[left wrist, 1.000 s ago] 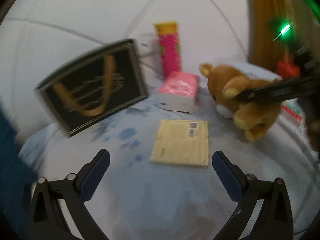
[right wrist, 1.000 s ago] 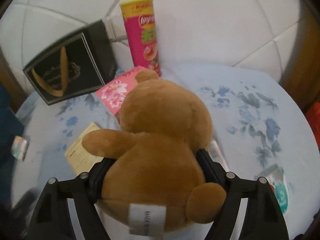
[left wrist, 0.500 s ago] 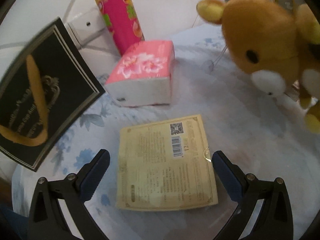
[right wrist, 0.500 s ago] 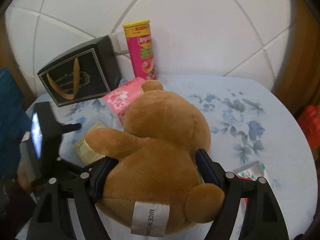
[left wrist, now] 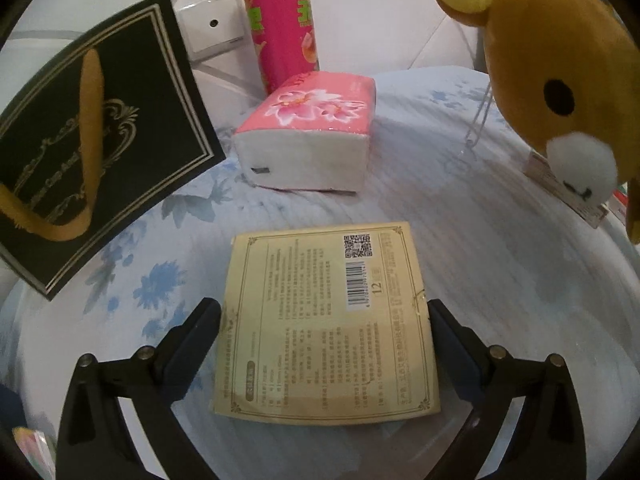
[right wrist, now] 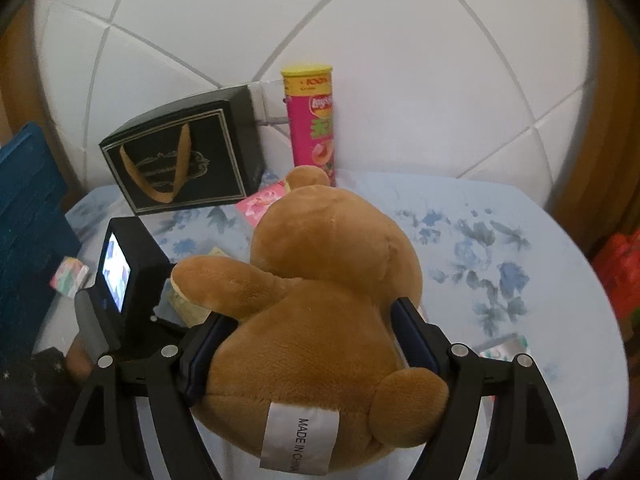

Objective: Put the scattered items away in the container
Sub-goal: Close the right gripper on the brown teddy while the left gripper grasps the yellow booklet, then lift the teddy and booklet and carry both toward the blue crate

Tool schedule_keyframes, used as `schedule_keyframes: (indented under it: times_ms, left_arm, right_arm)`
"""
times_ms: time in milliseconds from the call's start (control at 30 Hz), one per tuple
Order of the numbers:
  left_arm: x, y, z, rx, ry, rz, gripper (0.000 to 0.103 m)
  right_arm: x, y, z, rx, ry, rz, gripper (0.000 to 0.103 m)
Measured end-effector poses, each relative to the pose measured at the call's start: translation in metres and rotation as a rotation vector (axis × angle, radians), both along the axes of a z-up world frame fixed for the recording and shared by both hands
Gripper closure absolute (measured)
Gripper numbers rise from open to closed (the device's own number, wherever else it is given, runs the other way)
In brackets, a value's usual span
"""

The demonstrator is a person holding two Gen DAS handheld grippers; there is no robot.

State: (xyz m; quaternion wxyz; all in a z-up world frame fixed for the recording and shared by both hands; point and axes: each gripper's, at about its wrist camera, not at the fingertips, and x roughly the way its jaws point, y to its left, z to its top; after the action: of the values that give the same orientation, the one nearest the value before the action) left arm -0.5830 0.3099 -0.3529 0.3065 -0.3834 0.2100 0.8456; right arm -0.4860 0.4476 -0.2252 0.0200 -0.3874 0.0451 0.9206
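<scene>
Risk, left side: the left tool [left wrist: 324, 316] stands spread, one finger on each side of the flat pale-yellow printed packet [left wrist: 326, 322], which lies label-side up on the tabletop [left wrist: 500, 280] under its blue-flowered white cloth. The packet is thin and lies flush. If the fingers shut above its edges they would likely skate over the top. If they shut low they could pinch up cloth with it and drag the other things along. From the wrist views I cannot tell whether the fingertips touch the cloth.

Risk, right side: the right tool [right wrist: 312, 344] pinches the brown plush bear [right wrist: 320, 304] across its body, clear of the tabletop, with the head forward and a white sewn label hanging at the rear. Plush yields under the pads, so I judge the hold could creep and the bear roll or slip out on a quick swing. In the left wrist view the bear's head [left wrist: 552, 72] hangs close over the packet's far right side. The two tools work near each other, and a bump is possible.

Other items: the pink flower-print tissue pack [left wrist: 308, 136] and the tall pink crisp tube with yellow lid [right wrist: 310, 124] stand near the back wall. The black gift bag with gold ribbon handle [right wrist: 180, 160], possibly the container, stands upright at the back left. Its mouth looks narrow for the bear.
</scene>
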Motion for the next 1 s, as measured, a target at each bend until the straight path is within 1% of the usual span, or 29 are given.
schedule_keyframes:
  times_ms: [100,233,433,567,733,1000]
  left_arm:
    - [0.012,-0.010,0.002,0.008,0.010,0.003,0.002]
    - [0.030,-0.023,0.010,0.021,0.044,0.013,0.002]
    - [0.066,-0.037,0.033,0.031,0.098,0.028,0.002]
    - [0.089,-0.051,0.049,0.041,0.119,0.044,0.002]
    - [0.124,-0.077,0.071,0.079,0.129,0.105,0.002]
    - [0.188,-0.125,0.114,0.142,0.180,0.246,0.002]
  right_arm:
    - [0.008,-0.003,0.003,-0.003,0.015,-0.003,0.024]
    - [0.020,-0.009,0.004,0.000,0.024,-0.010,0.024]
    - [0.040,-0.020,0.003,0.000,0.020,-0.005,0.024]
    - [0.056,-0.029,0.007,0.000,0.023,0.004,0.024]
    - [0.086,-0.046,0.015,0.010,0.027,0.034,0.024]
    - [0.137,-0.077,0.030,0.007,0.029,0.099,0.024]
